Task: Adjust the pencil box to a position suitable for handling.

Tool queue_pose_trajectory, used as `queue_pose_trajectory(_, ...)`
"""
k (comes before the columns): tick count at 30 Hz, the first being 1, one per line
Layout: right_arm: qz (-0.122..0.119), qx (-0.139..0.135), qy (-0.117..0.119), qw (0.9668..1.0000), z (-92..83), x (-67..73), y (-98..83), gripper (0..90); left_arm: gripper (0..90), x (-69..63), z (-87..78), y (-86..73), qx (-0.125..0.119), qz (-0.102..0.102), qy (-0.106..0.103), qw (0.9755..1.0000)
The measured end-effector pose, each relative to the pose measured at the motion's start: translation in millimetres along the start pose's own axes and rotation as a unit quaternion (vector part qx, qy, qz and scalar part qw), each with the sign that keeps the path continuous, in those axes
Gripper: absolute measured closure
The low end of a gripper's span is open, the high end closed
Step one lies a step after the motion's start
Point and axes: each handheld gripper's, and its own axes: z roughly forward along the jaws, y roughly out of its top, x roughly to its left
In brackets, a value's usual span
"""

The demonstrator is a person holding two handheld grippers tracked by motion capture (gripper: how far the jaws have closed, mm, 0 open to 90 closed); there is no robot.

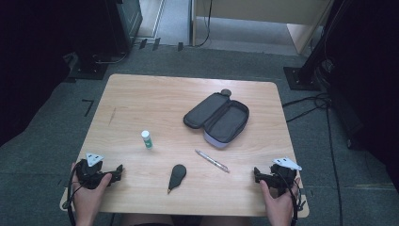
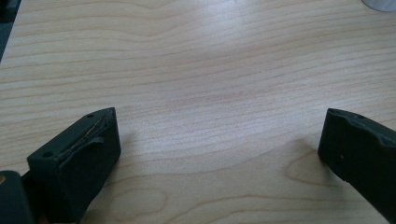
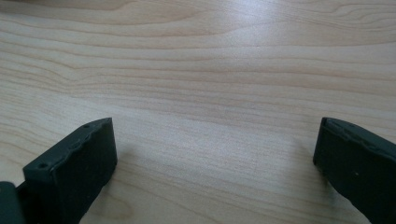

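Note:
A black zip case point(image 1: 217, 117) lies open at the table's middle right, its lid folded to the left. A small white bottle with a green label point(image 1: 147, 139) stands left of centre. A pen point(image 1: 212, 161) lies slanted in front of the case. A dark teardrop-shaped object point(image 1: 177, 177) rests near the front edge. My left gripper point(image 1: 118, 172) sits at the front left corner, held by a hand; in its own view the left gripper point(image 2: 219, 133) is open over bare wood. My right gripper point(image 1: 256, 174) sits at the front right; close up, the right gripper point(image 3: 215, 140) is open too.
The wooden table point(image 1: 141, 99) stands on grey carpet. Black stands and cables point(image 1: 310, 101) lie on the floor to the right and back left. A corner of the white bottle point(image 2: 380, 4) peeks in at the top right of the left gripper view.

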Motion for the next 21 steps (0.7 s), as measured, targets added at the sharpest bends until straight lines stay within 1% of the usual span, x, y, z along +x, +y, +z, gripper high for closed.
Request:
queue_pose_trajectory(2, -0.001, 0.000, 0.002, 1.0000, -0.4, -0.7, -0.2, 0.0, 0.0, 0.0, 0.0, -0.1, 0.000, 0.000, 0.000, 1.0000)
queue_pose_trajectory(3, -0.006, 0.001, 0.005, 1.0000, -0.8, -1.4, -0.6, 0.0, 0.0, 0.0, 0.0, 0.0, 0.000, 0.000, 0.000, 1.0000)
queue_pose_trajectory(4, -0.001, 0.001, 0.003, 1.0000, -0.7, -1.8, -0.5, 0.0, 0.0, 0.0, 0.0, -0.1, 0.000, 0.000, 0.000, 1.0000)
queue_pose_trajectory(7, -0.001, 0.001, 0.002, 1.0000, -0.6, -2.1, -0.3, 0.0, 0.0, 0.0, 0.0, 0.0, 0.000, 0.000, 0.000, 1.0000)
queue_pose_trajectory(9, -0.007, 0.001, 0.005, 1.0000, -0.2, -2.3, 0.0, 0.0, 0.0, 0.0, 0.0, 0.0, 0.000, 0.000, 0.000, 1.0000)
queue_pose_trajectory(10, -0.009, -0.001, 0.008, 0.9999, -0.4, -2.5, 0.1, 1.4, 0.0, 0.0, 0.0, 0.0, 0.000, 0.000, 0.000, 1.0000)
queue_pose_trajectory(11, -0.011, -0.005, 0.013, 0.9998, -1.2, -2.6, -0.1, 6.6, 0.0, 0.0, 0.0, 0.0, 0.000, 0.000, 0.000, 1.0000)
queue_pose_trajectory(12, -0.013, -0.014, 0.014, 0.9997, -3.0, -2.8, -0.6, 16.7, 0.0, 0.0, 0.0, 0.0, 0.000, 0.000, 0.000, 1.0000)
queue_pose_trajectory(13, -0.013, -0.014, 0.014, 0.9997, -3.0, -2.8, -0.6, 16.7, 0.0, 0.0, 0.0, 0.0, 0.000, 0.000, 0.000, 1.0000)
queue_pose_trajectory(14, -0.015, -0.024, 0.014, 0.9995, -5.2, -2.5, -1.1, 25.4, 0.0, 0.0, 0.0, 0.0, 0.000, 0.000, 0.000, 1.0000)
queue_pose_trajectory(15, -0.017, -0.034, 0.017, 0.9991, -7.6, -1.6, -1.0, 26.2, 0.0, 0.0, 0.0, 0.0, 0.000, 0.000, 0.000, 1.0000)
queue_pose_trajectory(16, -0.017, -0.054, 0.026, 0.9981, -13.1, -0.4, 1.3, 30.0, 0.0, 0.0, 0.0, 0.0, 0.000, 0.000, 0.000, 1.0000)
queue_pose_trajectory(17, -0.017, -0.054, 0.026, 0.9981, -13.1, -0.4, 1.3, 30.0, 0.0, 0.0, 0.0, 0.0, 0.000, 0.000, 0.000, 1.0000)
queue_pose_trajectory(18, -0.014, -0.060, 0.029, 0.9977, -15.2, 0.6, 2.3, 33.1, 0.0, 0.0, 0.0, 0.0, 0.000, 0.000, 0.000, 1.0000)
queue_pose_trajectory(19, -0.014, -0.069, 0.038, 0.9968, -18.4, 1.0, 4.7, 36.4, 0.0, 0.0, 0.0, 0.0, 0.000, 0.000, 0.000, 1.0000)
queue_pose_trajectory(21, -0.012, -0.084, 0.055, 0.9949, -23.4, 2.9, 11.8, 37.6, 0.0, 0.0, 0.0, 0.0, 0.000, 0.000, 0.000, 1.0000)
